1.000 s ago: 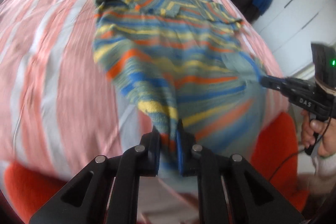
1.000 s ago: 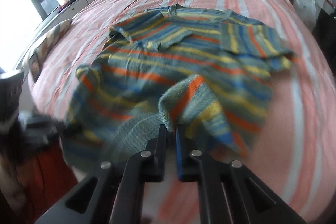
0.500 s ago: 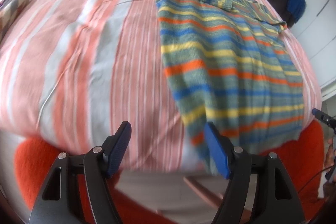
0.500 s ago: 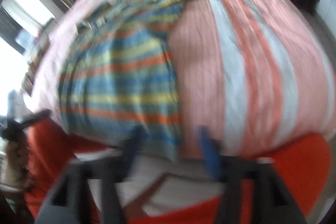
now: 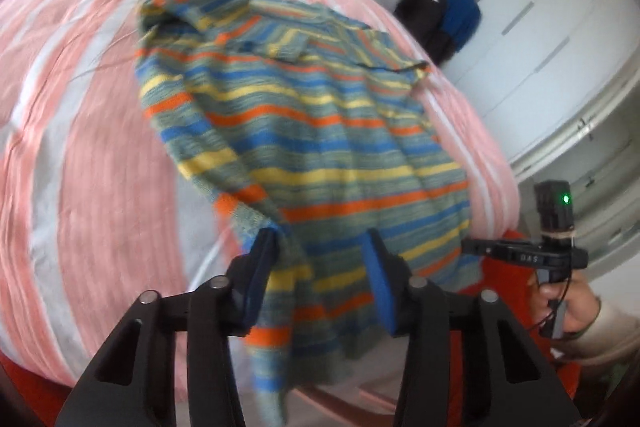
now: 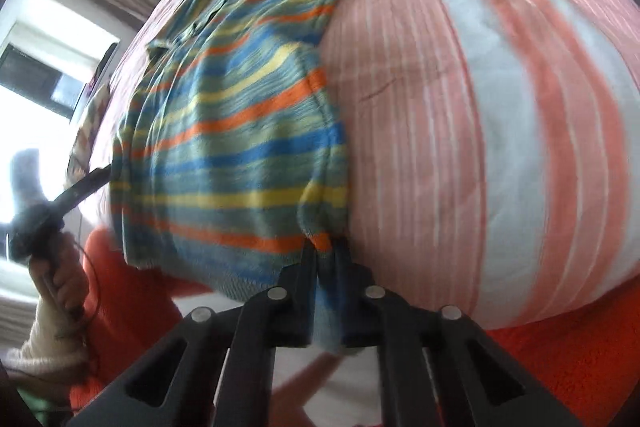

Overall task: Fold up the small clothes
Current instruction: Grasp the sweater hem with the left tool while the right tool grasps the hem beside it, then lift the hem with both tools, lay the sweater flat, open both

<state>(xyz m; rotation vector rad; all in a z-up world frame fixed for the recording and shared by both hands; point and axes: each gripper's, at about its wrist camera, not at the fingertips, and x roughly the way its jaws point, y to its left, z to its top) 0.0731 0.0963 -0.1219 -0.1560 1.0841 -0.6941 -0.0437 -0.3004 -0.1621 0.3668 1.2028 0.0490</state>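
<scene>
1. The left gripper has been closing around the striped sweater's near hem on the bed, its pads not yet clamped; it should bite fully.
2. The right gripper is clenched on the other hem corner; both should lift evenly.

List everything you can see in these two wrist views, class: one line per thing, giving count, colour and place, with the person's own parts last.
striped knitted sweater: one, blue, yellow, orange and grey-green, spread on the bed, hem hanging over the near edge.
striped bed sheet: one, pink and white, covering the bed.
orange blanket: one, below the near edge of the bed.
white wardrobe: one, right of the bed.
blue and black clothes: hanging by the wardrobe; count unclear.
left tongs: black with blue pads, jaws have just been closing, hem between them, not yet pinched.
right tongs: black, shut on the hem's corner.
right hand: pale sleeve.
left hand: pale sleeve.
</scene>
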